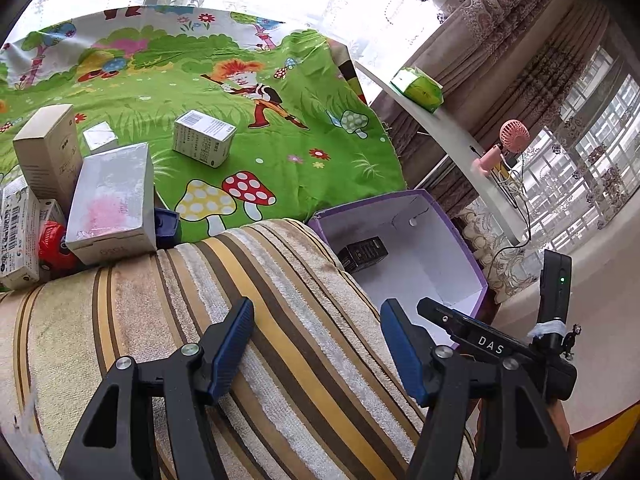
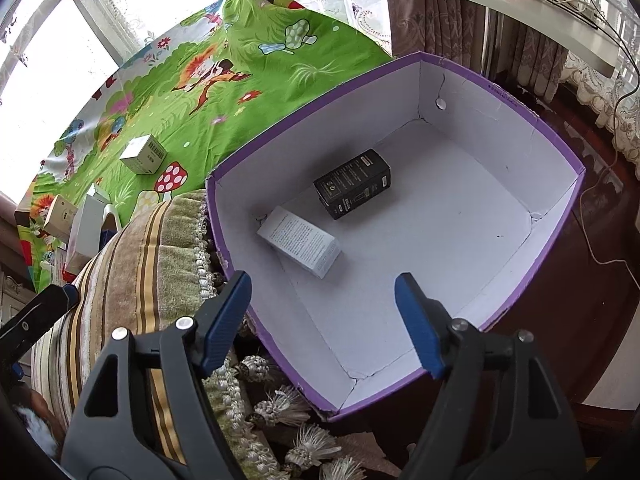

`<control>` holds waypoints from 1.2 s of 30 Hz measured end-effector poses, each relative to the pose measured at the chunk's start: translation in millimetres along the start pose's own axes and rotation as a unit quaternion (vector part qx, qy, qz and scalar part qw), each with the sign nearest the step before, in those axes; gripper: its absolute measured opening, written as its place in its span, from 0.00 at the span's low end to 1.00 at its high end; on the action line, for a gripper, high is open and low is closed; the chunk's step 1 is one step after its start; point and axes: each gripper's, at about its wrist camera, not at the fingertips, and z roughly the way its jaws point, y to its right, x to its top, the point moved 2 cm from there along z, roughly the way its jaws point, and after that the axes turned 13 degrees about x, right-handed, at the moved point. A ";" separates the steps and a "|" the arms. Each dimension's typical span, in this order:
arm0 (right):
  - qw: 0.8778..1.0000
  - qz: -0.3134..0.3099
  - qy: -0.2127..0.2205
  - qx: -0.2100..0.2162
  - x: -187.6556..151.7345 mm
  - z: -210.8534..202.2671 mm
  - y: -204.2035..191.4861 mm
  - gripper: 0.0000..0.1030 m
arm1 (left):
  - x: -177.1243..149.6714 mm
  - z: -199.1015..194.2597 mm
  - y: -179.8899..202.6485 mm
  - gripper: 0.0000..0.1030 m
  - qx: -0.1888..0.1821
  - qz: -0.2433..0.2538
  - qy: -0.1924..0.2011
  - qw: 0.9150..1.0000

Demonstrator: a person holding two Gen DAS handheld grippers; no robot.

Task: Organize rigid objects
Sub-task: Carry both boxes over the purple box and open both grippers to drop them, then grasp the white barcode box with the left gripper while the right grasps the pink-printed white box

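A purple box [image 2: 558, 148] with a white inside stands beside a striped cushion [image 1: 256, 320]. A black carton [image 2: 352, 188] and a white carton [image 2: 300, 246] lie on its floor; the black carton [image 1: 362, 254] also shows in the left wrist view. My right gripper [image 2: 322, 316] hangs open above the box's near wall, nothing between its pads. Over the cushion, my left gripper [image 1: 316, 334] is open and empty too. On the green cartoon cloth [image 1: 280, 132] sit a lone white carton [image 1: 204, 142] and a cluster of pale cartons [image 1: 108, 200] at the left.
A red toy [image 1: 54, 244] and a dark blue item [image 1: 168, 226] lie by the carton cluster. A white shelf [image 1: 452, 136] carries a green packet [image 1: 418, 88] and a pink fan [image 1: 504, 148]. Tassels [image 2: 276, 412] fringe the cushion beside the box. Curtains and windows stand behind.
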 end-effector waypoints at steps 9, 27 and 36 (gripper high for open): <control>0.999 -0.032 -0.007 0.011 -1.9 0.8 -19.5 0.75 | -0.7 -6.4 -17.2 0.65 0.005 -0.025 0.009 1.000; 0.991 -0.126 -0.031 0.032 -6.3 12.7 -87.8 0.76 | -13.9 -48.0 -131.9 0.64 0.053 -0.162 0.050 0.984; 0.984 -0.164 -0.041 0.048 -6.4 22.1 -124.1 0.76 | -15.7 -51.4 -165.6 0.60 0.075 -0.193 0.050 0.977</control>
